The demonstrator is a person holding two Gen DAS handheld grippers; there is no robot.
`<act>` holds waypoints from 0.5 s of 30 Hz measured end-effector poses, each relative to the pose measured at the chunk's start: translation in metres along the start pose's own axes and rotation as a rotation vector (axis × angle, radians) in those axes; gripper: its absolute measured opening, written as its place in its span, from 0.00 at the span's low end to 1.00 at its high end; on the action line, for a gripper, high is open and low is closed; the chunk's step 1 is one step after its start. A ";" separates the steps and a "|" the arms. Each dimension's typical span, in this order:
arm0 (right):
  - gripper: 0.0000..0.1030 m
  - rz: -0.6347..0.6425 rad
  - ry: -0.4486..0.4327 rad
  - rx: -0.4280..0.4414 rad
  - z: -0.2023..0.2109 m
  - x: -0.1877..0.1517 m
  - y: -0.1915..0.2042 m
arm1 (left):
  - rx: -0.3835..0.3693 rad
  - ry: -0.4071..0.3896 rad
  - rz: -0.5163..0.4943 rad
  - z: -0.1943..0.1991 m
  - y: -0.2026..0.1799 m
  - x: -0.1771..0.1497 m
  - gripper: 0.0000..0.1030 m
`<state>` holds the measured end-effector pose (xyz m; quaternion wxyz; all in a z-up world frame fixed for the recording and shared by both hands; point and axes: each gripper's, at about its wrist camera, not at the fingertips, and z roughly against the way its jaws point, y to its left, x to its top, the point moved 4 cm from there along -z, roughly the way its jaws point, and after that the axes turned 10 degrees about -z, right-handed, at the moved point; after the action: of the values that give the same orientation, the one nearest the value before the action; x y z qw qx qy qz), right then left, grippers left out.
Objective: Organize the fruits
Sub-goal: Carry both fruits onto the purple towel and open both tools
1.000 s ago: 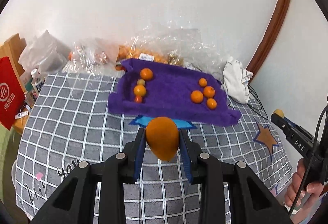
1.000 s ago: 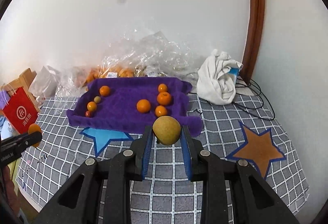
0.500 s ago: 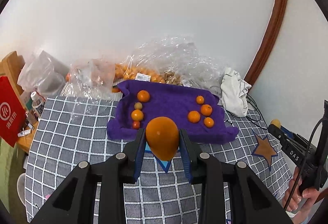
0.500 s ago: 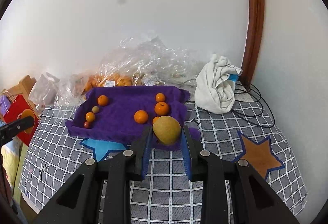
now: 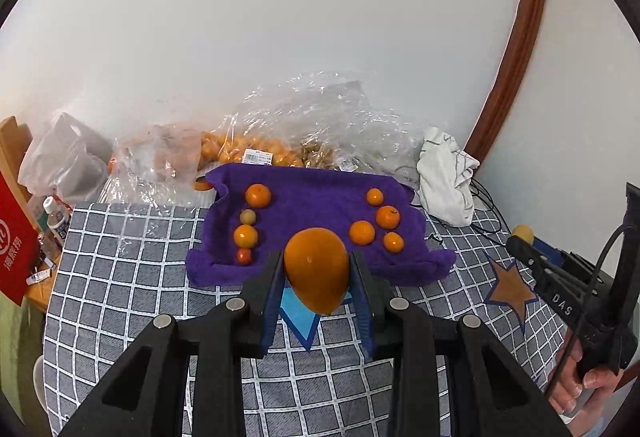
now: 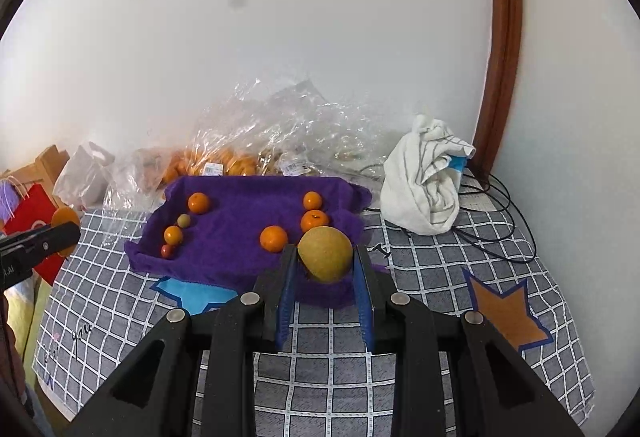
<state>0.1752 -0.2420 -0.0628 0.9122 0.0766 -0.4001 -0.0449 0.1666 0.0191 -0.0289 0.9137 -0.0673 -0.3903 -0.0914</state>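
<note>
The left claw (image 5: 318, 273) is clamped on a large orange fruit (image 5: 316, 267), held clear above the checked surface (image 5: 132, 277) at centre frame, just short of the purple towel (image 5: 312, 197). The right claw (image 6: 325, 269) pinches a yellow-brown pear (image 6: 326, 254) over the towel's near right edge. On the towel, small fruits sit in two groups: a left column headed by a mandarin (image 5: 258, 195), and a right cluster around another (image 5: 387, 217), probably sorted by kind, so each held fruit likely awaits its own spot. Clear bags of fruit (image 5: 240, 153) lie behind, in the upper middle.
</note>
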 end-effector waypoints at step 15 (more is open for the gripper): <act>0.27 0.002 0.025 0.036 -0.056 0.021 0.015 | 0.031 0.036 0.022 -0.050 0.019 0.027 0.30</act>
<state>0.2310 -0.2247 -0.0826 0.9157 0.0931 -0.3893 -0.0356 0.2241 0.0244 -0.0443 0.9224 -0.0555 -0.3745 -0.0766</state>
